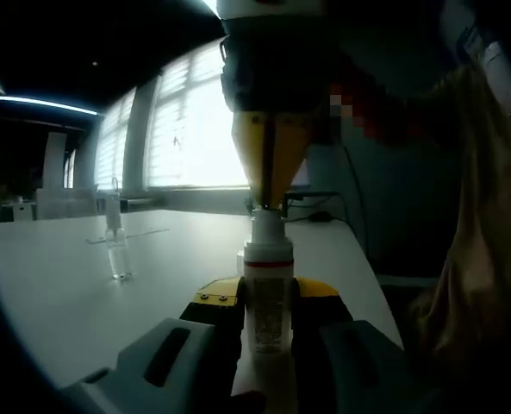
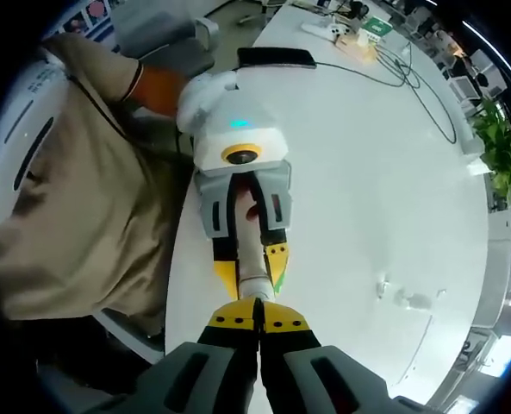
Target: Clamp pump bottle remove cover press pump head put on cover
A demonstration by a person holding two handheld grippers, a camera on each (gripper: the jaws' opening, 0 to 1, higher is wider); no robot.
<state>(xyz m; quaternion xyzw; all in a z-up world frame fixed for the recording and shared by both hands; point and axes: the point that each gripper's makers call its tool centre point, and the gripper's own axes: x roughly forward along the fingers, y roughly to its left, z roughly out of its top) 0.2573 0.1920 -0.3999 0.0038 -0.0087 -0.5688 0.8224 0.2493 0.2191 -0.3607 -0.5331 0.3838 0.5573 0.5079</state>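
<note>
The desk (image 1: 74, 293) lies open to the left of the pump bottle (image 1: 266, 293), broken by a clear cover (image 1: 117, 250) standing well apart. From above, the right tongs (image 1: 271, 203) block the pump head. The person's torso (image 2: 74, 198) crowds the near edge; cables (image 2: 393, 78) cross the far end.

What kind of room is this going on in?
Probably an office or lab workroom. A long white table carries cables and small devices at its far end, big windows with blinds line one wall, and a potted plant stands beside the table.
</note>
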